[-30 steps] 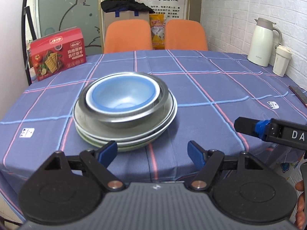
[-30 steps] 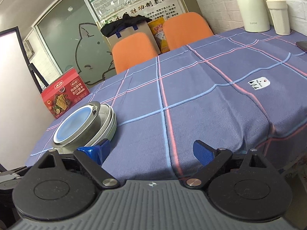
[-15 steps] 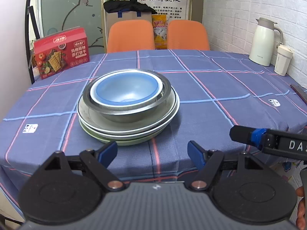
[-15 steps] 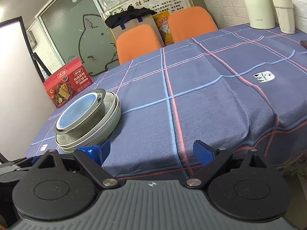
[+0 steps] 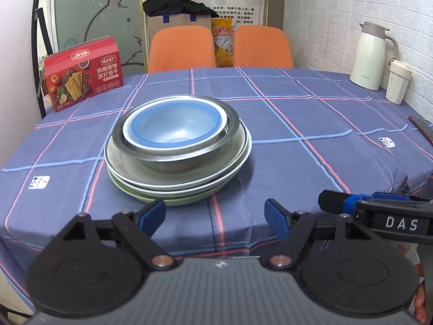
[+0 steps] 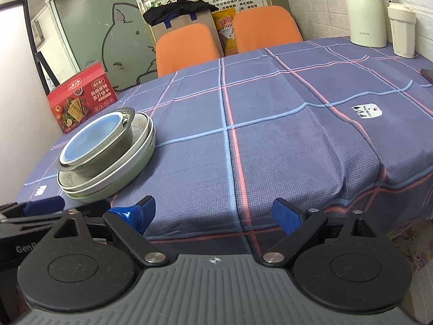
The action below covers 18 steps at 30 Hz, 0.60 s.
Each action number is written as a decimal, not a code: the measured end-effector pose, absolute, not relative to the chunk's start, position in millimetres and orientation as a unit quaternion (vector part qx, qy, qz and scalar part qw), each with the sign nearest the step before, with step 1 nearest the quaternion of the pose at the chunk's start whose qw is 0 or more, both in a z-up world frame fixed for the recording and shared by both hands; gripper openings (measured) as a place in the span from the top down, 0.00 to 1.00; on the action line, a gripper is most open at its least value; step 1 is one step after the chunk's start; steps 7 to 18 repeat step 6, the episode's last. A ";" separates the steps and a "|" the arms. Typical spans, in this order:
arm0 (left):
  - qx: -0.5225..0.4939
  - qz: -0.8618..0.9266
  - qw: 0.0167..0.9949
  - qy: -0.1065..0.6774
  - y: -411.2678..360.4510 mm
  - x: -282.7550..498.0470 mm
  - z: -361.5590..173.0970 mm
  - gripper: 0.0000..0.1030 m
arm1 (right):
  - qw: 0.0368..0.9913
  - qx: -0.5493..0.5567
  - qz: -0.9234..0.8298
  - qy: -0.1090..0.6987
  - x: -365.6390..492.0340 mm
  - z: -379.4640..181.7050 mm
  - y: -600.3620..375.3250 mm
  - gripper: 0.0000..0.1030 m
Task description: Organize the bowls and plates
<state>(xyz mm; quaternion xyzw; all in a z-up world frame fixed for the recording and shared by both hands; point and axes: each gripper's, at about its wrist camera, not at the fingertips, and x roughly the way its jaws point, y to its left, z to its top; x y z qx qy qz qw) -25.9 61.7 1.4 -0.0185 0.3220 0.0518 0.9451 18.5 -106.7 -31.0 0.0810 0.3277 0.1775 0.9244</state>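
In the left wrist view, at the left edge of the frame, one red cracker box (image 5: 82, 73) stands on the far corner of the table (image 5: 311, 140), which is covered with a blue checked cloth. Left of centre sits a single stack: one blue bowl (image 5: 176, 127) nested inside one steel bowl (image 5: 178, 159), these resting on plates (image 5: 178, 187), of which three rims can be counted, the lowest pale green. Above the stack, at the upper middle, two orange chairs (image 5: 184, 48) stand behind the table. At the upper right, one white thermos jug (image 5: 372, 57) and one cream cup (image 5: 397, 82) stand side by side near the brick wall. Along the bottom of the frame the left gripper (image 5: 215, 215) hangs at the near table edge, its two blue-tipped fingers wide apart and holding nothing, just short of the stack. At the lower right the right gripper (image 5: 349, 205) shows from the side; in the right wrist view its two fingers (image 6: 284, 215) likewise stand wide apart and empty, the stack lying at the middle left of that frame.
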 end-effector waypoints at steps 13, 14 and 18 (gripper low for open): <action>-0.025 0.047 0.951 0.305 62.8 -28.8 5.8 0.28 | 0.922 0.077 0.178 0.335 20.7 -34.3 -105.0 0.22; -0.025 0.047 0.951 0.305 62.8 -28.8 5.8 0.28 | 0.922 0.077 0.178 0.335 20.7 -34.3 -105.0 0.22; -0.025 0.047 0.951 0.305 62.8 -28.8 5.8 0.28 | 0.922 0.077 0.178 0.335 20.7 -34.3 -105.0 0.22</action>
